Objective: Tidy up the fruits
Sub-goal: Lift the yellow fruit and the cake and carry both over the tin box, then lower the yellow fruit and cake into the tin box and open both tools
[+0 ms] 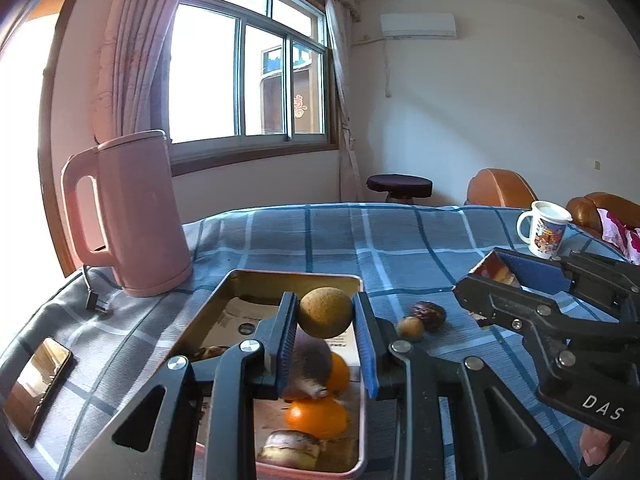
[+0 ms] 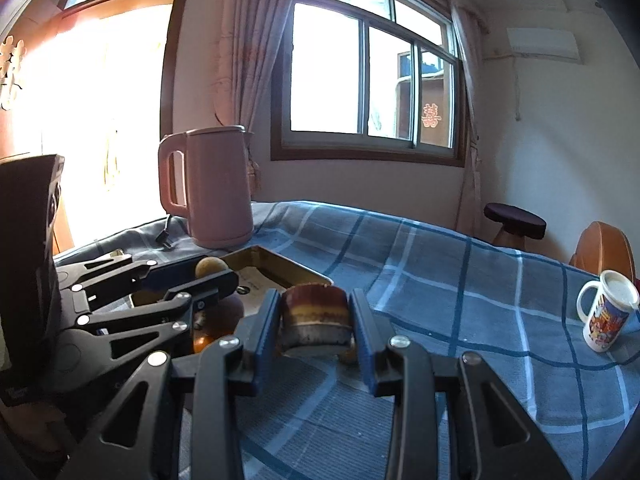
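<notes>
The left gripper (image 1: 325, 320) pinches a round brown fruit (image 1: 325, 312) above the metal tray (image 1: 280, 278); the right gripper (image 2: 316, 322) clamps a cut fruit piece (image 2: 314, 316). The smooth ball may slip out sideways and roll off.

The left gripper (image 1: 325, 320) is closed on a round brown fruit (image 1: 325, 312), its blue pads (image 1: 289, 336) pressing both sides, jaws level and pointing toward the far edge of the tabletop. The right gripper (image 2: 314, 320) is clamped on a layered fruit piece (image 2: 314, 316), pads (image 2: 267, 324) flat against its sides. From the left view the right gripper (image 1: 516, 276) sits to the right, angled inward. A fingertip (image 1: 596, 446) shows beneath its handle.
</notes>
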`<state>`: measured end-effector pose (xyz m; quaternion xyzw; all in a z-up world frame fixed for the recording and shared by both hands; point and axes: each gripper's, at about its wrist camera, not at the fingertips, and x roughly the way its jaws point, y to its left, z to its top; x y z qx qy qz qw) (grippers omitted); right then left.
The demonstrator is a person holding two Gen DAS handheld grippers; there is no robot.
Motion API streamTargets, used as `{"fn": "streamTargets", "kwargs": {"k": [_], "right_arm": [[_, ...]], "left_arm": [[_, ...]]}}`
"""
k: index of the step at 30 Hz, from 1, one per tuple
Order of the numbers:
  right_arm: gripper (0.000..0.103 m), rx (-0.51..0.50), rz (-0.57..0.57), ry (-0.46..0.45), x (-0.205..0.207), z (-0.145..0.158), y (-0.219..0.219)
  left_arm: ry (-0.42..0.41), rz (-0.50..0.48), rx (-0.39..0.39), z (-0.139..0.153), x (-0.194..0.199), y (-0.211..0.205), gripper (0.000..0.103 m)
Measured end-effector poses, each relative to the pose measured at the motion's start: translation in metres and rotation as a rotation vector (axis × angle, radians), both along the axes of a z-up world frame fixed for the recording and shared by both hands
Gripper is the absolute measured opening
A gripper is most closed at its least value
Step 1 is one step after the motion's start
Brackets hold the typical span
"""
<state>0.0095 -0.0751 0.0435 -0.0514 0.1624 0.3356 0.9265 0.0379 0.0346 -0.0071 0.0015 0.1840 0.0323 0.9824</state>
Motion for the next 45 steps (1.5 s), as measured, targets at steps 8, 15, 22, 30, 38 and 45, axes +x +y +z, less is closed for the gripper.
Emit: {"fn": "streamTargets", "kwargs": {"k": [8, 15, 22, 30, 38, 45], "right_arm": [[0.038, -0.015, 0.033, -0.008, -0.003, 0.002, 0.018], [0.038, -0.031, 0.064, -0.013, -0.004, 0.005, 0.035], [0.038, -0.050, 0.107, -0.022, -0.007, 0.007, 0.057], [0.038, -0.082, 0.165, -0.025, -0.013, 0.003, 0.089], [0.038, -0.111, 0.195, -0.021, -0.015, -0.002, 0.110], [0.038, -0.142, 0.215, 0.000, -0.011, -0.010, 0.120]], "left_arm": [[0.010, 0.033, 0.001, -0.002, -0.003, 0.017, 0.030], [0.013, 0.080, -0.008, -0.001, -0.004, 0.039, 0.030], [0.050, 0.141, -0.025, -0.006, -0.003, 0.074, 0.030], [0.095, 0.146, -0.036, -0.016, -0.002, 0.088, 0.030], [0.153, 0.103, -0.086, -0.022, 0.003, 0.099, 0.030], [0.202, 0.081, -0.125, -0.027, 0.009, 0.106, 0.030]]}}
